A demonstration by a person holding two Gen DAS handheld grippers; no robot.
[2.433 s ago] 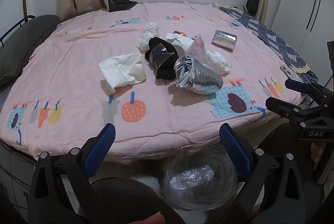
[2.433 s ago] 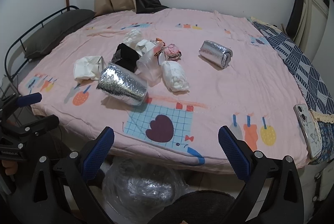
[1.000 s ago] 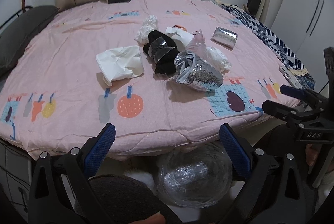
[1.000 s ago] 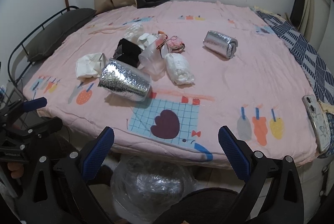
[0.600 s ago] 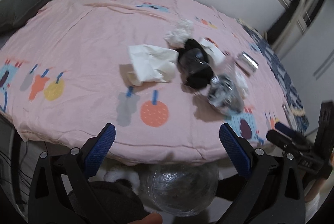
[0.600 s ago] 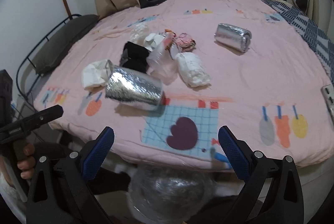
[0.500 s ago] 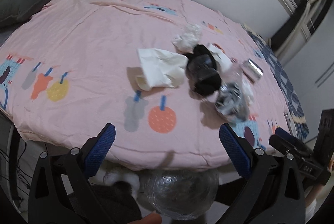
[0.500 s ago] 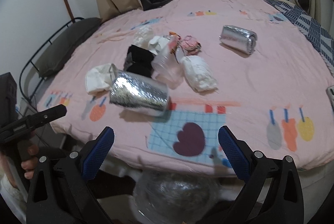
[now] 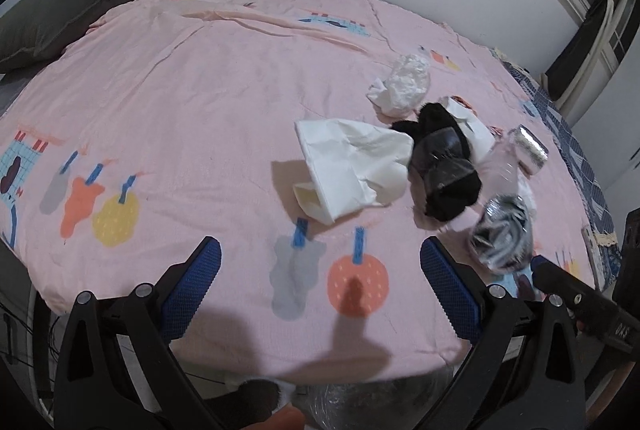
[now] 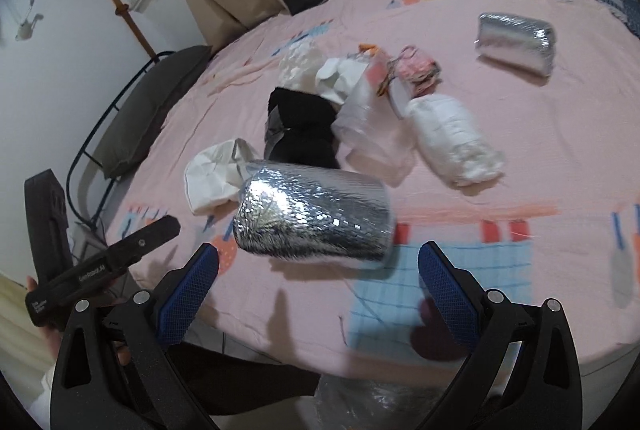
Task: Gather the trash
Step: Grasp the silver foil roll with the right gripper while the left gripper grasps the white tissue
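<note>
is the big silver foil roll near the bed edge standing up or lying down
Lying down. The silver foil roll rests on its side on the pink bedspread, its crumpled open end facing left.

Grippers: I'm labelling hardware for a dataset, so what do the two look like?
Both match: black angular plastic frames, silver screw heads on each finger, blue cross-hatched pads at the tips. Seen from the side, the left gripper carries small white lettering, as does the right gripper. No cables or sleeves are visible.
</note>
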